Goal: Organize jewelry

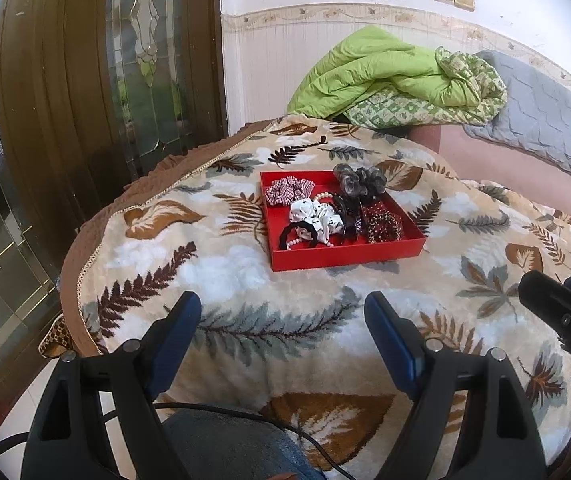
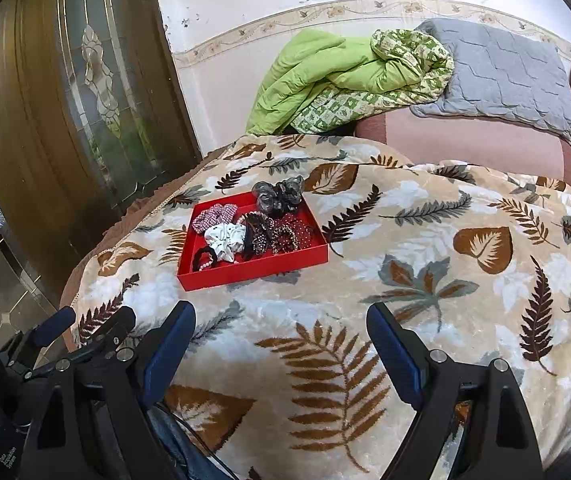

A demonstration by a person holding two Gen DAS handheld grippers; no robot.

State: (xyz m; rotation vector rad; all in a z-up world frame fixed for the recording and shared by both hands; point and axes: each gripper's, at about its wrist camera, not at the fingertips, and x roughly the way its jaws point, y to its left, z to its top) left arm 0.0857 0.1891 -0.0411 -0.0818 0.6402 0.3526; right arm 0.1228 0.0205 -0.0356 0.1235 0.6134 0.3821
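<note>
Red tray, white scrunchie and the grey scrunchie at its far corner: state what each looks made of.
Red tray: probably stiff card or thin board, matte; straight thin walls, no shine.
White scrunchie: smooth gathered fabric with small dark marks, a slight sheen.
Grey scrunchie: sheer, gauzy cloth, perhaps organza; the folds look see-through and glossy.

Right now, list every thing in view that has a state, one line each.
left gripper: open, empty, short of the tray
right gripper: open, empty
red tray: lidless, flat on the leaf blanket
white scrunchie: in the tray
plaid scrunchie: in the tray's far left corner
grey scrunchie: on the tray's far rim
green quilt: crumpled
glass door: appears shut
</note>
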